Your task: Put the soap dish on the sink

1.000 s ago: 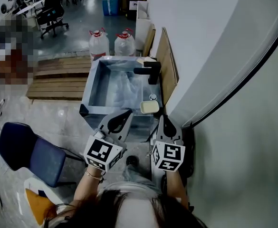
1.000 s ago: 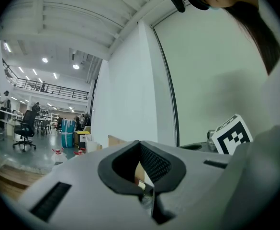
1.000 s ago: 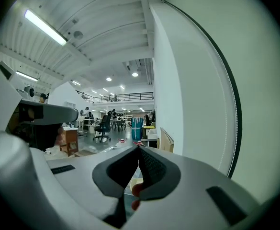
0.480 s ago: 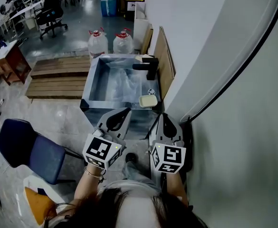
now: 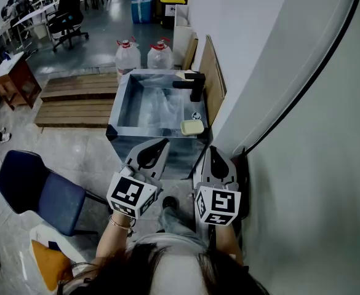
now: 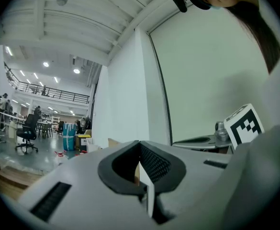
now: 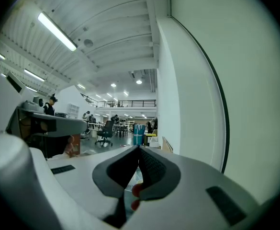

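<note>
Soap dish (image 5: 192,127) at near-right rim of sink (image 5: 144,138); left hand-held gripper (image 5: 165,142), right hand-held gripper (image 5: 213,149) clenched empty, clear.

I see the soap dish (image 5: 192,127) as pale yellow against the blue-grey steel sink (image 5: 119,112), whose faucet (image 5: 194,86) is black. My left hand-held gripper (image 5: 162,144) and right hand-held gripper (image 5: 213,150) are light grey and black, and their marker cubes (image 5: 132,195) are white with black square patterns. At the near left the chair (image 5: 35,192) is dark blue. Farther off, the pallet (image 5: 75,100) is brown wood, and the clear water bottles (image 5: 128,59) have red caps.
</note>
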Motion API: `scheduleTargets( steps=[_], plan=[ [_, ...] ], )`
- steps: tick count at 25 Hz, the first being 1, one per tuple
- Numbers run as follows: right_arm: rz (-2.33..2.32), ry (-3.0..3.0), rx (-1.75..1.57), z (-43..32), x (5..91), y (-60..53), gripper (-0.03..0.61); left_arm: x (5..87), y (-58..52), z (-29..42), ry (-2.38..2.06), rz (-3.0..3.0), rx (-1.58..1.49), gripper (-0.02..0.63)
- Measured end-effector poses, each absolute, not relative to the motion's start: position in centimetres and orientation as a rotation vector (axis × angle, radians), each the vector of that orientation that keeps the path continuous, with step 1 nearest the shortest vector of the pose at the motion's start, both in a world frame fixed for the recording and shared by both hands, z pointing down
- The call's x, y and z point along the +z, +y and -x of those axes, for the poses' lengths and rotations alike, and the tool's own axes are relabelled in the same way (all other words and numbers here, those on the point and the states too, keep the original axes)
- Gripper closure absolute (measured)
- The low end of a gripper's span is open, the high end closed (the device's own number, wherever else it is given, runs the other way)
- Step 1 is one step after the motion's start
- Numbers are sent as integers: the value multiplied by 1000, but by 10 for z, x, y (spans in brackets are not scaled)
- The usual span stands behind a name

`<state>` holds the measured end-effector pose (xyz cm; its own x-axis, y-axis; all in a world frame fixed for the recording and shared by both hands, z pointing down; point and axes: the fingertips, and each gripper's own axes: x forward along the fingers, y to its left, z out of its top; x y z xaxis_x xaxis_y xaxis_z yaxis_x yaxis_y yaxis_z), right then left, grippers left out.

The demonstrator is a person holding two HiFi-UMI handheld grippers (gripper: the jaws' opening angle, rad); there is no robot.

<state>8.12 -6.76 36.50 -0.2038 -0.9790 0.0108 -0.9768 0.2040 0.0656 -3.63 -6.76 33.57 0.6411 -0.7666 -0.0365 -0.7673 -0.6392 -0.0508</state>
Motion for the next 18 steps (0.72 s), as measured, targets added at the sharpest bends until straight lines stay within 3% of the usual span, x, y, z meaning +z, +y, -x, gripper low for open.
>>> scheduleTargets(
  steps=[18],
  plan=[
    [-1953,-2392,-80,-68,362,-39,552,336,-38,53,1317,2785,36,606]
  ],
)
